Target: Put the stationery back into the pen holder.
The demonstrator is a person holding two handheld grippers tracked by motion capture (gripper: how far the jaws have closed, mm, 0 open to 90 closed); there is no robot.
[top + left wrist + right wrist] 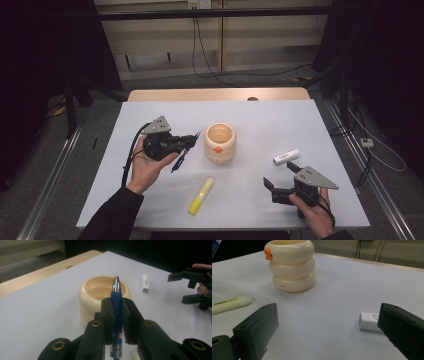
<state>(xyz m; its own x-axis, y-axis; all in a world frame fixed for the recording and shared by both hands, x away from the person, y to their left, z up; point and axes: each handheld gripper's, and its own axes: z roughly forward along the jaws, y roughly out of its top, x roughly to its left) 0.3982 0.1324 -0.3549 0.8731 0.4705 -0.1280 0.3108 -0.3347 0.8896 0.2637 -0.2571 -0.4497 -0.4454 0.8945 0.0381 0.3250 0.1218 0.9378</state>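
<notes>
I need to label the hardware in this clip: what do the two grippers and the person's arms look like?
Both grippers, left gripper and right gripper, are black, with two blocky black jaws on arms pinned by brass-coloured rivets. Each carries a grey three-cornered plate on top. A black cable trails from the left one. The person wears a dark long sleeve; the hands are bare.

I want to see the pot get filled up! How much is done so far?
Nothing looks to be in the cream pot yet; its inside looks bare in the left gripper view. In hand: the left gripper is shut on a blue pen, held beside the pot. Probably left: dropping the pen in, then the yellow highlighter and the white eraser, both lying on the table. The right gripper is open.
</notes>
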